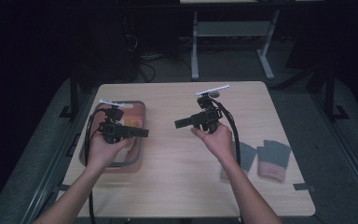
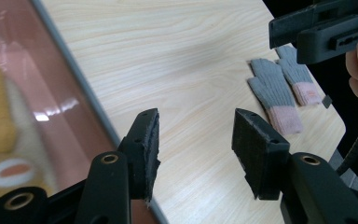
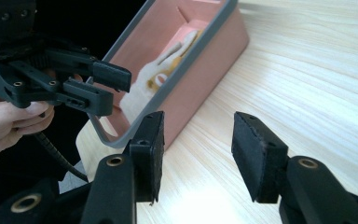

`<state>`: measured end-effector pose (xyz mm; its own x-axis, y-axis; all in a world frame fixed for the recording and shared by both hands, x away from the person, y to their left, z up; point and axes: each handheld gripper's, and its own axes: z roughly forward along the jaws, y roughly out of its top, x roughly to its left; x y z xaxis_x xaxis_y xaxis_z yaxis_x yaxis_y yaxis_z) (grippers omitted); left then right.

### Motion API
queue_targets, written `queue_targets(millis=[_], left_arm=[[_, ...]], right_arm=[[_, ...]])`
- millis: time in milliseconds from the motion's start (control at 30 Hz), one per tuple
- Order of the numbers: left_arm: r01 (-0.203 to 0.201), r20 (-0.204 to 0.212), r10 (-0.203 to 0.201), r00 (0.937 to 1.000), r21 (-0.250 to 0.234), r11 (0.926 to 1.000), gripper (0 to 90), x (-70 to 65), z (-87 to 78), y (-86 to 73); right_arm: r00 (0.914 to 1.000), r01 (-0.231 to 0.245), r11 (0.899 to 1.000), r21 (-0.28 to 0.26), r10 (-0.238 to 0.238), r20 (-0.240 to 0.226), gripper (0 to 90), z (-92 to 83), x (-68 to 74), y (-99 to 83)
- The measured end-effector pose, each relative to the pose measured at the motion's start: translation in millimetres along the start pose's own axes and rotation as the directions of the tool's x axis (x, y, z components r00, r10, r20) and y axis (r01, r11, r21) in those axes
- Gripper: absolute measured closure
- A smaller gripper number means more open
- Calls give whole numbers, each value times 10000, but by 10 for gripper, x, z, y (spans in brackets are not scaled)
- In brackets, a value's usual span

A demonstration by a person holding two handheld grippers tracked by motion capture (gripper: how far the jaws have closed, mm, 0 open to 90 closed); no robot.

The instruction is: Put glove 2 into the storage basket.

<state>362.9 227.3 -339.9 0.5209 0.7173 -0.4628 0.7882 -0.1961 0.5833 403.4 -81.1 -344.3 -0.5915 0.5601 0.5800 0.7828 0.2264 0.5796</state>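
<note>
Above pale wood-grain table [image 1: 177,177], two hands hold black grippers pointing at each other. Left gripper [image 2: 193,140] jaws apart, empty, rough dark pads [image 2: 151,140]; sits over pink grey-rimmed tray [image 1: 137,161] holding yellow-white soft item [image 3: 161,77]. Right gripper [image 3: 196,140] jaws apart, empty. Knit grey gloves [image 1: 274,158], pink cuffs, lie flat near right edge.

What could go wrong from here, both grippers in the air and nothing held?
1. The gloves lie near the table's right edge; a careless sweep by the right gripper might push them off.
2. The left gripper hangs over the pink bin, cable trailing beside it; the cable could snag the rim.
3. Both grippers point at each other over the table's middle; they might collide if both move inward.
</note>
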Motion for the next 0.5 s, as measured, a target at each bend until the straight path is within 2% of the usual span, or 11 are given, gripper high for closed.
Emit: queue_targets(millis=[500], left_arm=[[-600,569,593,9966,120,9981,487,-301,231,21]], right_arm=[[9988,-305,9994,-150,310,374,520,-293,-170,-229]])
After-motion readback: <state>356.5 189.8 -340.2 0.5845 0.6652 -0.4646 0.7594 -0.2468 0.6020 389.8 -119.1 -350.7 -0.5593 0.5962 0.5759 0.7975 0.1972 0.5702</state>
